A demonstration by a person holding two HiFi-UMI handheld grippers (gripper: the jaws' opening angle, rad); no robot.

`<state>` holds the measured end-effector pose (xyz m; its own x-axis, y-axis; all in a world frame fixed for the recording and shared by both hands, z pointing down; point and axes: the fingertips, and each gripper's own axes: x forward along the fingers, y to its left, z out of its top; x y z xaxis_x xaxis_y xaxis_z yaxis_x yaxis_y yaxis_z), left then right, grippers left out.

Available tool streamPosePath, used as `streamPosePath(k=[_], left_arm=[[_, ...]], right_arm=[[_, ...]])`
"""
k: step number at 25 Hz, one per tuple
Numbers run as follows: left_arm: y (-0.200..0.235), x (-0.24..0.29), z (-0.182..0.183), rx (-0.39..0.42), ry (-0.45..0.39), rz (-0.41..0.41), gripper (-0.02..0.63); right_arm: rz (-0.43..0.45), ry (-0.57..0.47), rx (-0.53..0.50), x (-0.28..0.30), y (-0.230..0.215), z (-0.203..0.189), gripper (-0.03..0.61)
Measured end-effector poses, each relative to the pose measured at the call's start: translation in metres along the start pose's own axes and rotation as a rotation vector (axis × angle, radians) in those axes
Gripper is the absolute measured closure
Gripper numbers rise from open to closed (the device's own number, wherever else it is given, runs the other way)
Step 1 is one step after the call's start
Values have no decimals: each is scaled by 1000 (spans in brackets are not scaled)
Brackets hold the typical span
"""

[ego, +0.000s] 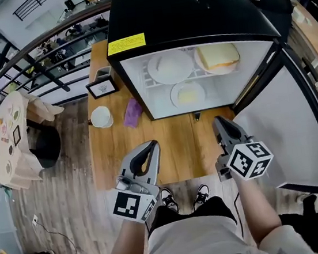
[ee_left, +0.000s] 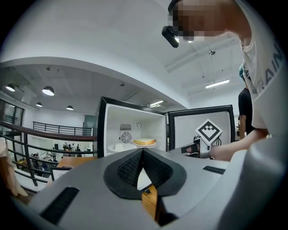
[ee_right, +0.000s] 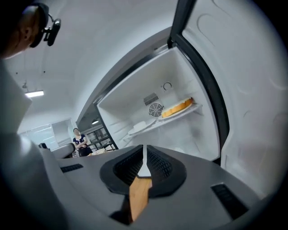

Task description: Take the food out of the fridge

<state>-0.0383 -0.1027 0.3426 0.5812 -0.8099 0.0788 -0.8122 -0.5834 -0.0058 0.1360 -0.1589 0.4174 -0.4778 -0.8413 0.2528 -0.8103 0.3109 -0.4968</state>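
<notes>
Nearest is the person's pale shirt [ego: 192, 247], and just past it the two black shoes [ego: 184, 197] on the wooden floor. The left gripper [ego: 151, 145] is over the near edge of the wooden table [ego: 179, 144]. Its jaws are closed tip to tip, and nothing is between them. The right gripper [ego: 218, 120] is a little farther and to the right, just before the open front of the fridge [ego: 191, 15]. Its jaws are closed as well and hold nothing. Both grippers point to the fridge and touch nothing. The fridge is black and stands on the far part of the table, with a yellow label [ego: 126, 43] on its top. Its door [ego: 298, 128] is open wide to the right. The food is all inside, on three plates. On the upper shelf [ego: 195, 73] the right plate [ego: 216, 68] carries a thick pale yellow slab [ego: 217, 55]. The left plate [ego: 168, 67] carries something white that I cannot identify. Below them, the low plate [ego: 188, 94] carries a small yellowish piece. On the table left of the fridge are a white cup [ego: 101, 116], a purple thing [ego: 132, 112] and a small framed sign [ego: 101, 88]. Far left, on the floor, a round table [ego: 10, 143] stands well apart.
</notes>
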Motion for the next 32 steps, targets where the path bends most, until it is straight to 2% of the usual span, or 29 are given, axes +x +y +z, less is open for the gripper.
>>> streamPosePath(k=[5, 8, 11, 18, 23, 32], left_arm=[[15, 4, -12, -12, 22, -2, 604], [22, 3, -23, -35, 46, -4, 604], [28, 1, -35, -52, 73, 4, 604], [39, -1, -45, -79, 88, 10, 604], [48, 2, -48, -83, 98, 17, 604], [56, 1, -63, -95, 127, 20, 604]], right_arm=[[-38, 49, 193, 42, -27, -29, 555], [-56, 77, 284, 65, -43, -48, 521], [-89, 77, 372, 85, -58, -63, 497], [-188, 50, 651, 118, -100, -105, 480], [-189, 50, 764, 130, -113, -118, 480], [-199, 27, 899, 150, -125, -133, 480]])
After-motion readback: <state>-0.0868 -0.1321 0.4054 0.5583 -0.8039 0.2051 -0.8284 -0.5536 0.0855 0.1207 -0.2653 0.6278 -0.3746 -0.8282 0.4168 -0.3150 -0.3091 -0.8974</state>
